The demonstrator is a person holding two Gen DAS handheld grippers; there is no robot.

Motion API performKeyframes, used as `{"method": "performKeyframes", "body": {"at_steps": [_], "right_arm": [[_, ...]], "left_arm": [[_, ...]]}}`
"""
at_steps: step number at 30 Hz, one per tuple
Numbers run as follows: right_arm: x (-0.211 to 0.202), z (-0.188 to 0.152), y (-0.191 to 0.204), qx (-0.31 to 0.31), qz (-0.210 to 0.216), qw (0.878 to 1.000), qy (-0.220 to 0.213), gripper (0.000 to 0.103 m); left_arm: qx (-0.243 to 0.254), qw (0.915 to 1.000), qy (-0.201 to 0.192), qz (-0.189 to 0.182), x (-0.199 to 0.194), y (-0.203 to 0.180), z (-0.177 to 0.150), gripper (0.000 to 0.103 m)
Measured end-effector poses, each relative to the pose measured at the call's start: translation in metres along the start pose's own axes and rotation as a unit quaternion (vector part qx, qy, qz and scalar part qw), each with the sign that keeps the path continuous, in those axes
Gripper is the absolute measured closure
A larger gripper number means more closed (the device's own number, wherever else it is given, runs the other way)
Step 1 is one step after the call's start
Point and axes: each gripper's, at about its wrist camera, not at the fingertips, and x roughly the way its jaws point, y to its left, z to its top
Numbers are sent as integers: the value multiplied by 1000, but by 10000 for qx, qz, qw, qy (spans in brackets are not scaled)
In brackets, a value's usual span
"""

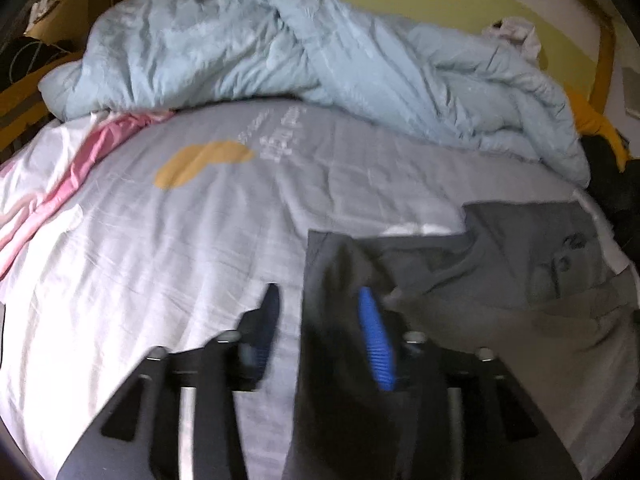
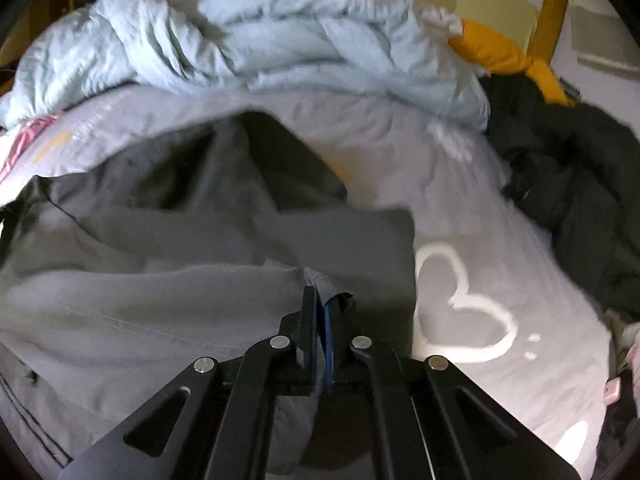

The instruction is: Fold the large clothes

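A large grey garment (image 1: pixel 500 272) lies on the bed, at the right of the left wrist view, and fills the left and middle of the right wrist view (image 2: pixel 160 260). My left gripper (image 1: pixel 318 300) is open, its jaws wide apart; a dark fold of the garment hangs between the fingers, against the right blue pad (image 1: pixel 376 344). My right gripper (image 2: pixel 324 300) is shut on a corner of the grey garment, which bunches out above the fingertips.
A grey bedsheet (image 1: pixel 200 240) with a white heart print (image 2: pixel 460 304) covers the bed. A crumpled pale blue duvet (image 1: pixel 280 60) lies along the far side. A dark clothes pile (image 2: pixel 572 184) and a yellow item (image 2: pixel 500 52) sit at right; pink cloth (image 1: pixel 60 188) at left.
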Motion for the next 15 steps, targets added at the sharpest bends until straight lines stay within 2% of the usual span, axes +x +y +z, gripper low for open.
{"method": "performKeyframes", "body": {"at_steps": [3, 4, 6, 7, 8, 10, 11, 12, 13, 14, 15], "right_arm": [[4, -6, 1, -103, -21, 9999, -25, 100], [2, -7, 2, -146, 6, 9999, -39, 100], [-4, -6, 2, -144, 141, 9998, -39, 100], [-10, -6, -1, -48, 246, 9997, -28, 100], [-14, -7, -4, 34, 366, 9993, -1, 96], [-18, -9, -11, 207, 671, 9974, 178, 76], [-21, -11, -15, 297, 746, 9966, 200, 49], [-26, -15, -20, 414, 784, 9960, 116, 26], [-28, -17, -22, 479, 810, 9955, 58, 22], [-29, -18, -26, 528, 894, 9946, 92, 22], [-28, -20, -28, 575, 1076, 9922, 249, 22]], "left_arm": [[43, 9992, -391, -68, -21, 2, 1, 38], [141, 9991, -386, -116, -24, 0, 2, 35], [416, 9987, -15, -308, -17, -7, 2, 16], [561, 9964, 311, -550, -8, -12, 1, 16], [646, 9945, 553, -618, 1, -15, -1, 16], [700, 9929, 925, -261, 25, -19, -7, 16], [649, 9930, 982, -128, 34, -19, -8, 16], [513, 9936, 1001, -113, 43, -15, -9, 19], [352, 9940, 1022, -186, 50, -11, -9, 25], [223, 9939, 1051, -231, 55, -8, -9, 40], [182, 9948, 984, -179, 56, -6, -7, 65]]}}
